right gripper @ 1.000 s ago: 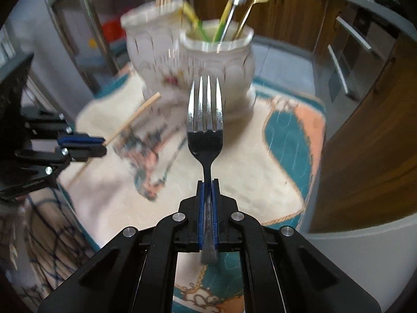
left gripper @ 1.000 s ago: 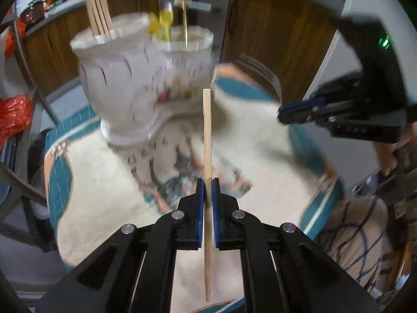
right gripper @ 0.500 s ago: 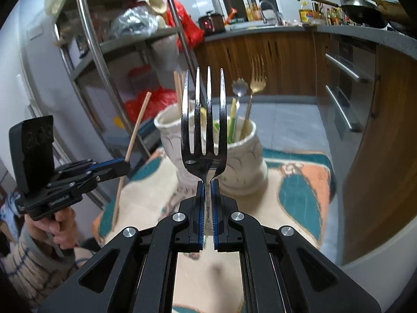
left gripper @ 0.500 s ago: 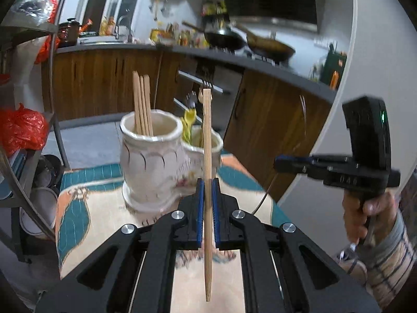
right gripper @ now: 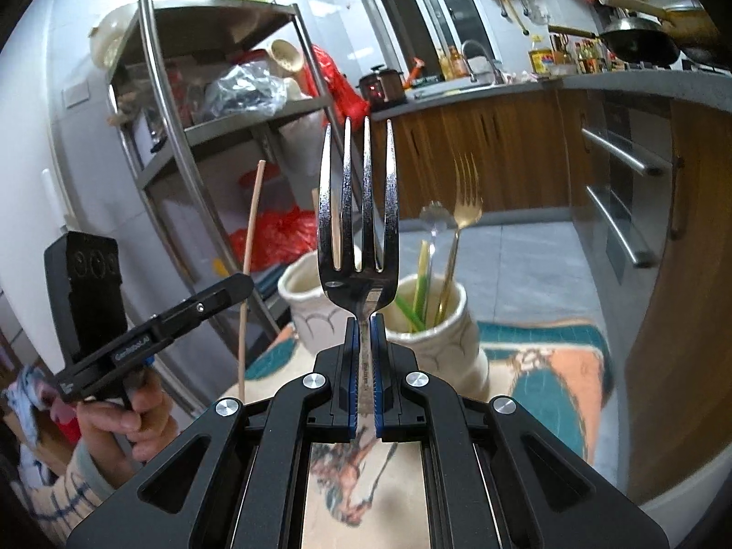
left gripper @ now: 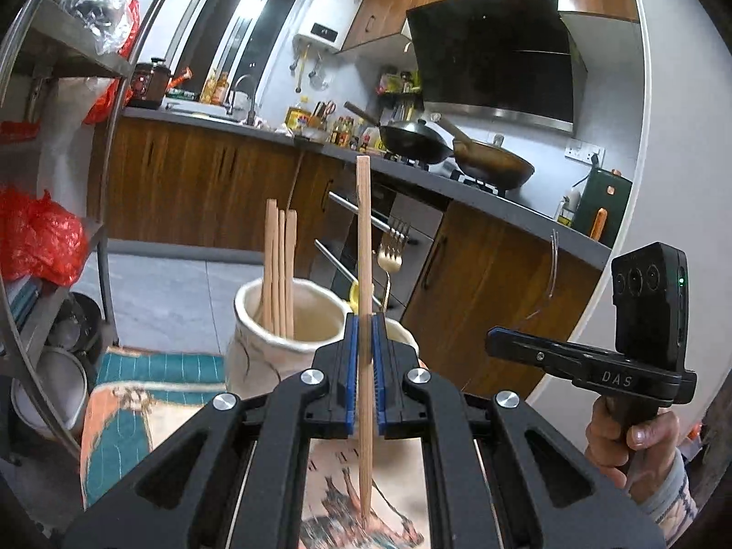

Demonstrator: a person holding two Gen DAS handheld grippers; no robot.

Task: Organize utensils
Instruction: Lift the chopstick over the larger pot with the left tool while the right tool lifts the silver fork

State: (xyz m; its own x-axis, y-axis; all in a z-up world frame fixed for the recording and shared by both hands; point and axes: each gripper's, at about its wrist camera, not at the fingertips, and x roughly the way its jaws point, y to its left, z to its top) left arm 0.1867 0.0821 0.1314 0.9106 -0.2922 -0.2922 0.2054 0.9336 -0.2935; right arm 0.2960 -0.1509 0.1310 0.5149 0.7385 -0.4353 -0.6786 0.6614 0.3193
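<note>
A: Chopstick point(left gripper: 364, 274) stands upright, pinched in the left tongs point(left gripper: 364, 382), above the desk point(left gripper: 137, 416) and just before the chopstick jar point(left gripper: 283, 320).

B: And the fork point(right gripper: 359, 228)?

A: Clamped by its neck in the right tongs point(right gripper: 364, 382), tines up, in front of the cutlery jar point(right gripper: 439, 320).

B: Then I'd tip each end down over its own mouth, centre it clear of the rim, and only then let go.

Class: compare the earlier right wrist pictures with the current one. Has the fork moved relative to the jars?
Yes. The fork, shut in the right gripper, has risen: its tines now stand above the jars, against the shelf.
</note>
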